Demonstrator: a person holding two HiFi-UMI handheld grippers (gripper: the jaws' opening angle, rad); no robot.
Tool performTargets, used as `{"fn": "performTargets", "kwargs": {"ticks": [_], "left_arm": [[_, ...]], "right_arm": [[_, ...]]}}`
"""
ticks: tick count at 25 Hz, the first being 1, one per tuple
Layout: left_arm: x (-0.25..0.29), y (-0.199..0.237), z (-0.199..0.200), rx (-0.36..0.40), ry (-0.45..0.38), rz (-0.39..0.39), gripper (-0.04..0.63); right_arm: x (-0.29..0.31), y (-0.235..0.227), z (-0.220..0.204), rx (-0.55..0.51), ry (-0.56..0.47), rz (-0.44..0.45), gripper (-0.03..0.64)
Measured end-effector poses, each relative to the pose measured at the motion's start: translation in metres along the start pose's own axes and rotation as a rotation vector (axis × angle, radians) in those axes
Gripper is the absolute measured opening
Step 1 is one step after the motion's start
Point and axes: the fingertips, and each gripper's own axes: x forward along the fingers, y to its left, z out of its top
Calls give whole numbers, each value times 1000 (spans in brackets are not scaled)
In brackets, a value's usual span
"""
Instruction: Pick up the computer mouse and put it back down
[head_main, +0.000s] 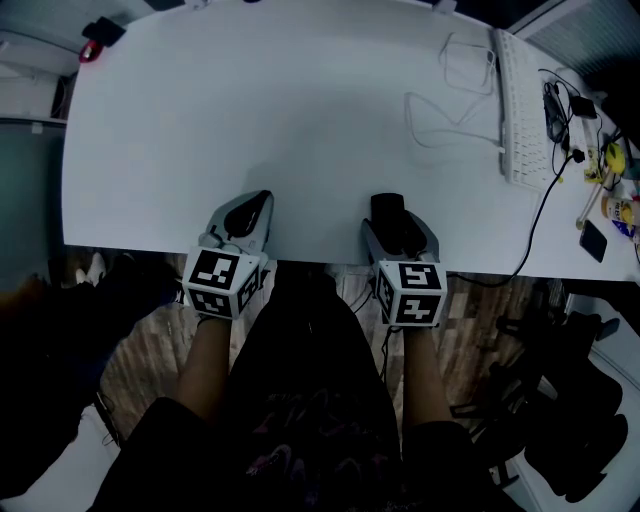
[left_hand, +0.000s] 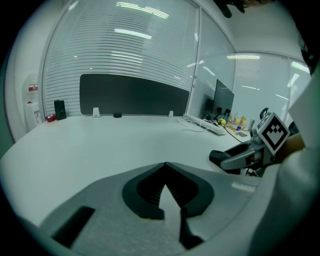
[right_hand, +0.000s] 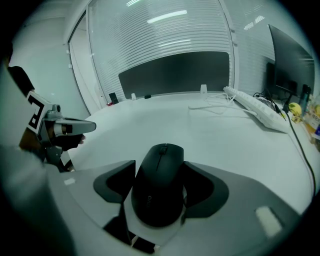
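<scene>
Computer mouse (right_hand: 159, 185) lies on the table (right_hand: 210, 135) between the right gripper's (right_hand: 159, 165) wide-set jaws, with both pads seemingly against its flanks. The left gripper (left_hand: 165, 165) alongside is closed and empty. The grasp appears in hand; next comes a steady, level lift.

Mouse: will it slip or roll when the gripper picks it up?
The mouse looks smooth and rounded, so it might slip a little between the jaws of the right gripper. It is small, so probably light. It seems hard, not squishy, and lies low on the table, so it likely won't roll.
</scene>
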Motion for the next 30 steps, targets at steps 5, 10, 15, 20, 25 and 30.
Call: {"fn": "performTargets", "kwargs": {"ticks": [5, 10, 15, 20, 25, 30], "left_arm": [[0, -1, 0, 1, 3, -2, 2], [0, 0, -1, 2, 2, -2, 2], [-1, 0, 1, 2, 3, 0, 2], [-2, -2, 0, 3, -2, -4, 2], [-3, -3, 4, 2, -11, 0, 2], [-6, -4, 9, 2, -22, 1, 2]], "right_arm": [[0, 0, 0, 6, -1, -3, 310], [-1, -1, 0, 1, -18, -11, 307], [-3, 0, 4, -7, -32, -14, 305], [-7, -1, 5, -4, -60, -20, 305], [-11, -2, 10, 5, -88, -21, 305], [-14, 0, 18, 11, -119, -17, 305]]}}
